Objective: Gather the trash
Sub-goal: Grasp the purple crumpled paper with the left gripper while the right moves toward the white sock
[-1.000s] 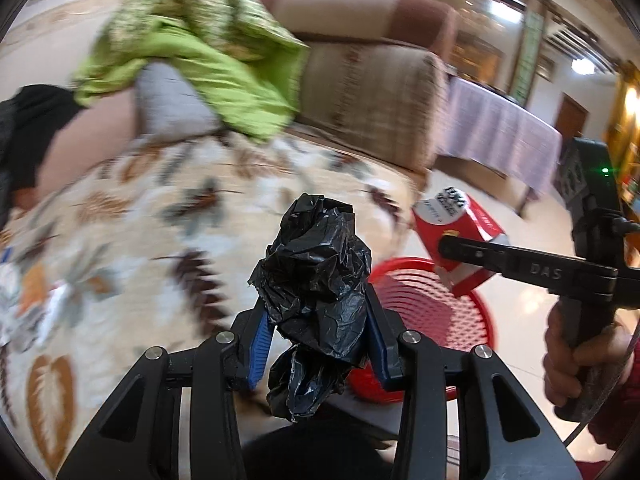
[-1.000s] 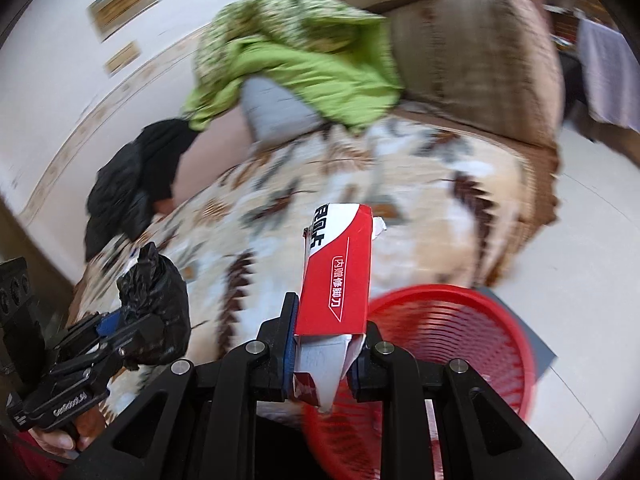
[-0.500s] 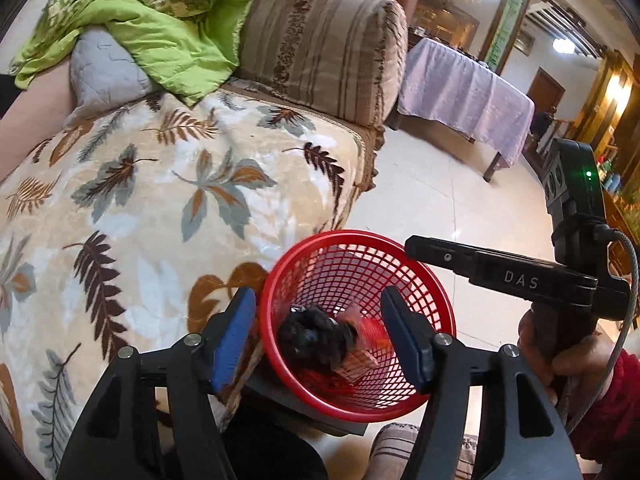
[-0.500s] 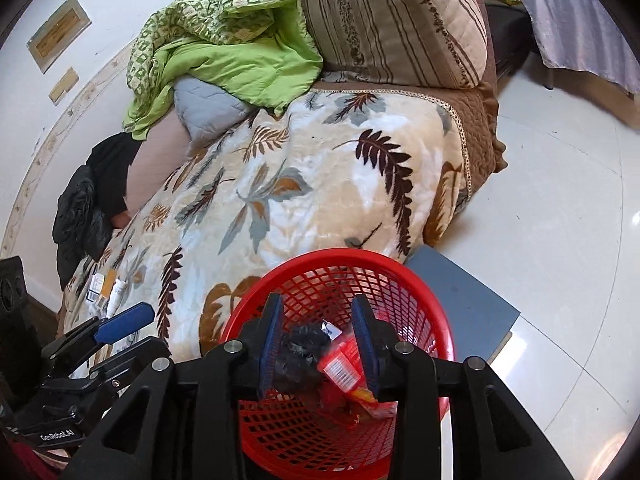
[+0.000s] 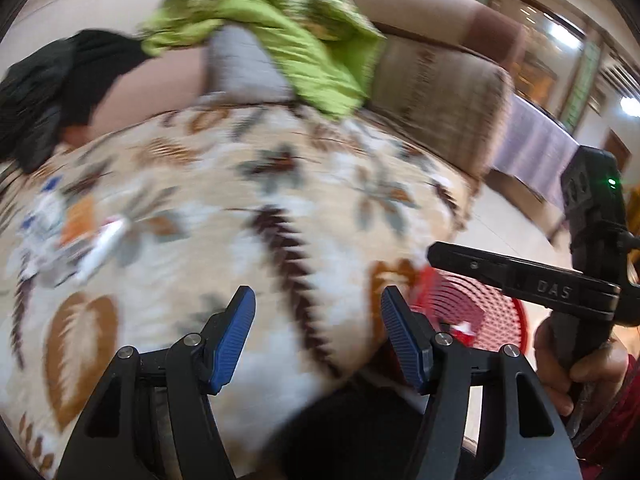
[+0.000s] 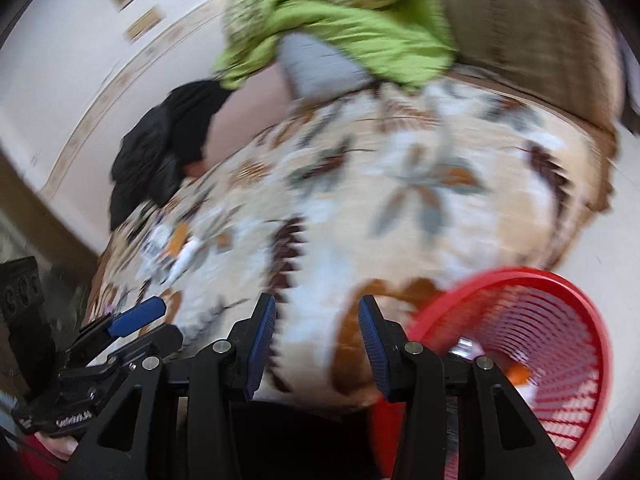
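Both views motion-blurred; fine detail is unreliable.

Left wrist view, left to right: a small cluster of trash items (white, orange and blue scraps, shapes too smeared to identify) lies on the leaf-patterned blanket, well to the left of and beyond the left gripper. That gripper's jaws stand wide apart with nothing between them, only blanket showing in the gap. Right of it, the red basket sits at the blanket's edge, a white-and-red scrap visible inside. The right gripper crosses above the basket, seen side-on.

Right wrist view, left to right: left gripper at lower left, blue pad visible. The same trash cluster lies on the blanket, beyond and left of the right gripper, whose jaws are spread and empty. Basket at right, just beside the right-hand finger, with orange and white scraps inside.

Behind: green quilt, black garment.
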